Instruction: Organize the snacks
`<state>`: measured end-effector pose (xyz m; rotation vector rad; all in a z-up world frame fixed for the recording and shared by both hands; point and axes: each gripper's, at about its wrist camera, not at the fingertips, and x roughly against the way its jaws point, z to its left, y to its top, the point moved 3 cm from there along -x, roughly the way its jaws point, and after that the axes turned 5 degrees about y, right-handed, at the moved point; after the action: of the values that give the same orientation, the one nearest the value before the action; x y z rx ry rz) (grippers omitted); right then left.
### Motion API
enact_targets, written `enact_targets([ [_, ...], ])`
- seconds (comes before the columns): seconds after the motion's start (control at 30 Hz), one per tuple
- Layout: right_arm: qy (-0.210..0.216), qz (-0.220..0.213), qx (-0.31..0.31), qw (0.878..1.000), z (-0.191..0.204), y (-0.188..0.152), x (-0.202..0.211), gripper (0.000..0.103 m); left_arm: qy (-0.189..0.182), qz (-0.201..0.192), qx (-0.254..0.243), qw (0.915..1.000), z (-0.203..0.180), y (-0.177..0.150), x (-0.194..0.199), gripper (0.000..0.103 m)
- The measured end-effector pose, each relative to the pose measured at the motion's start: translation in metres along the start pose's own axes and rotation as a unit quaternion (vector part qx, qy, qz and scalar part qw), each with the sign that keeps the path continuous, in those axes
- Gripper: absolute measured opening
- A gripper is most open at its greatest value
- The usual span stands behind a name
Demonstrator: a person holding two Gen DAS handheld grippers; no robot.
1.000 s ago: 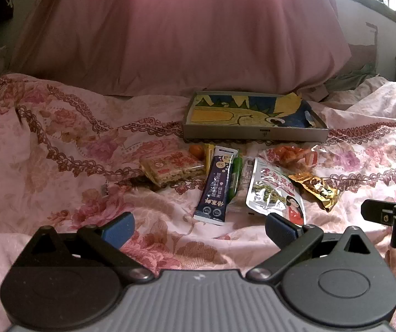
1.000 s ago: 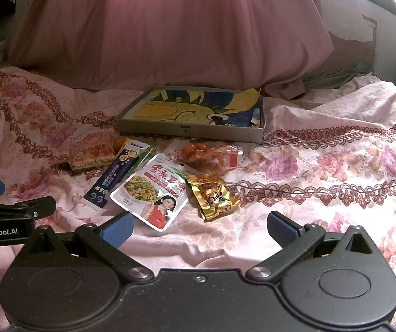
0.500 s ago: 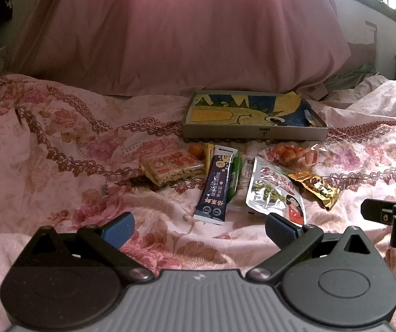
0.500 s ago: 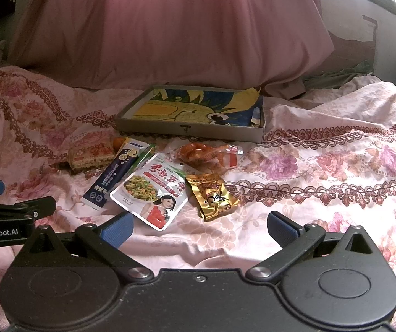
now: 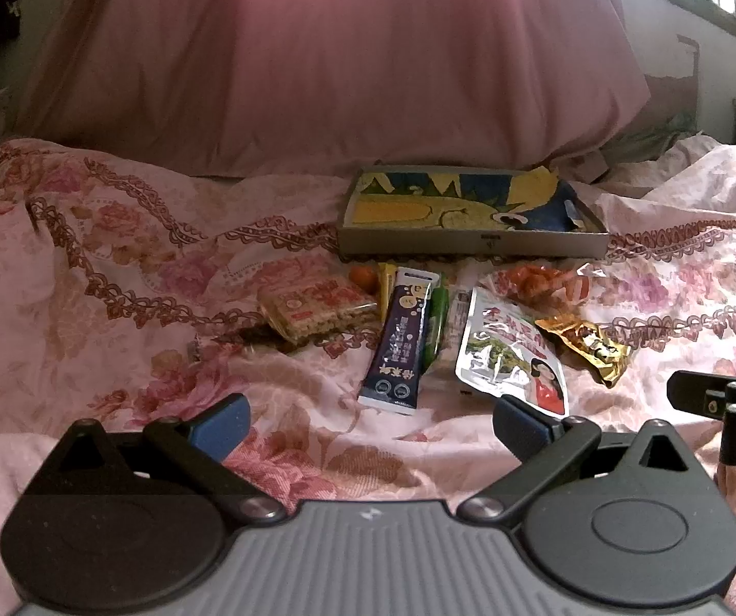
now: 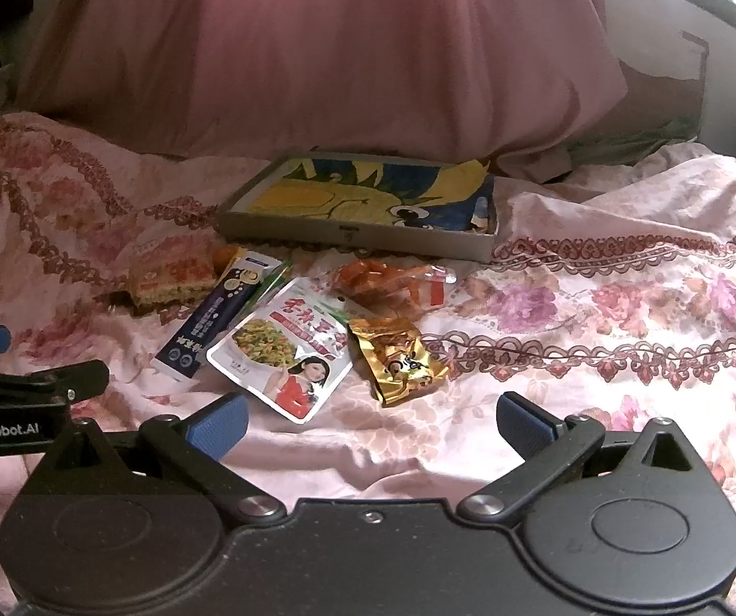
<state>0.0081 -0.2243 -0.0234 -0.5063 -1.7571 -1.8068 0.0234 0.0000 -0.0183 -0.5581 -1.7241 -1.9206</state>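
Well ahead of fingers (image 6: 216, 423): snacks (image 6: 285, 354)

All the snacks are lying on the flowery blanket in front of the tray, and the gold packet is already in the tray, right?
Not quite. The gold packet isn't in the tray; the right wrist view shows it on the flowery blanket in front of the tray, beside the white pouch. The rest is right.
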Motion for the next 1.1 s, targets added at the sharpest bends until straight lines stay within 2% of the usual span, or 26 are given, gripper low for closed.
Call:
enact_targets([
  [0.37,0.014,-0.004,-0.019,1.0,-0.004,0.008,0.002,0.102,0.0,0.012,-0.004,0.9999,-0.002,-0.001,-0.004,0.103],
  [0.6,0.046,0.042,-0.017,0.998,-0.009,0.018,-0.012,0.102,-0.011,0.047,0.008,0.9988,0.002,0.006,-0.016,0.103],
  [0.93,0.052,0.051,0.08,0.994,0.007,0.035,-0.054,0.102,-0.073,0.126,0.048,0.9882,0.02,0.037,-0.058,0.103],
  [1.1,0.052,0.064,0.136,0.987,0.027,0.026,-0.086,0.102,-0.068,0.133,0.019,0.9886,0.027,0.059,-0.084,0.103],
])
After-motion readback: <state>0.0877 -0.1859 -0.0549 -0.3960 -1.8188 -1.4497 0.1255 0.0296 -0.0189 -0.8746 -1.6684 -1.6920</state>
